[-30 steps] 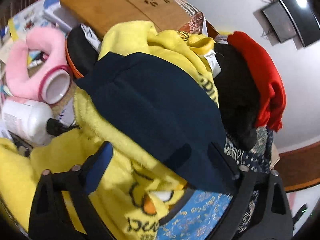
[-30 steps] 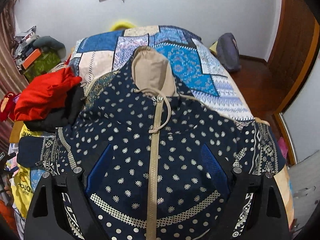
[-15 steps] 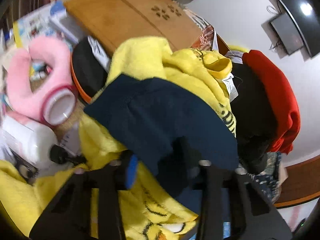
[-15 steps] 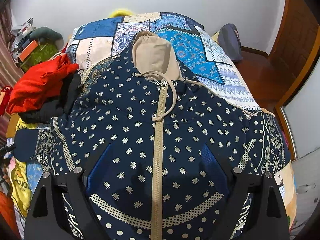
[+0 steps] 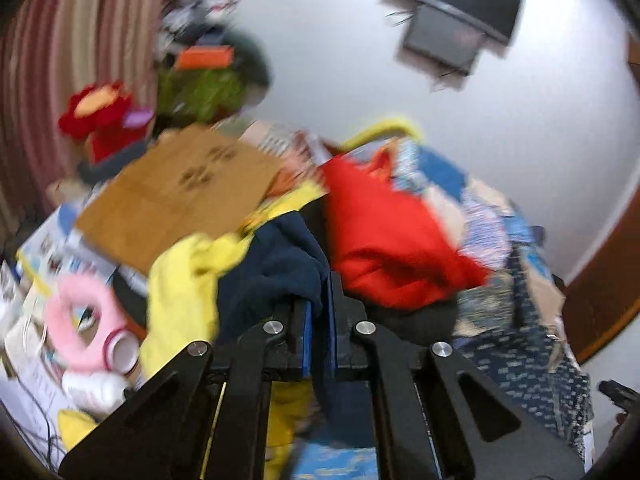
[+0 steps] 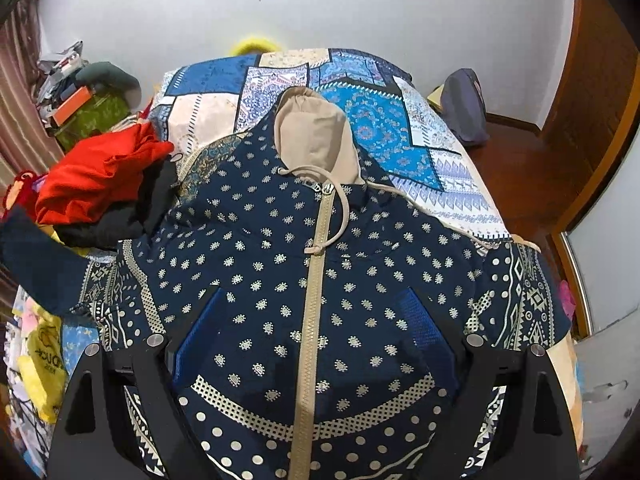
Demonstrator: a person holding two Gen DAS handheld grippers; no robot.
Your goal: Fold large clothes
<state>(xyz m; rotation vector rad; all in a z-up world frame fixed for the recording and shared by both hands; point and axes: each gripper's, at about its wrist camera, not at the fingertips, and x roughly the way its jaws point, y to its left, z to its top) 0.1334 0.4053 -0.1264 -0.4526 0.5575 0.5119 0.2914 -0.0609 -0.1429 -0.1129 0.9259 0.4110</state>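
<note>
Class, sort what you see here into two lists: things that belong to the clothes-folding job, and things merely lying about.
Belongs to the job:
navy patterned zip hoodie spread flat
plain navy fleece sleeve, clamped in the left gripper
open right gripper

Lying about:
crumpled red garment
yellow fleece garment
pink neck pillow
brown cardboard box

A patchwork-quilted bed [image 6: 448, 184] carries the spread dotted hoodie [image 6: 280, 264] and a red-and-black clothes pile [image 6: 104, 184].
</note>
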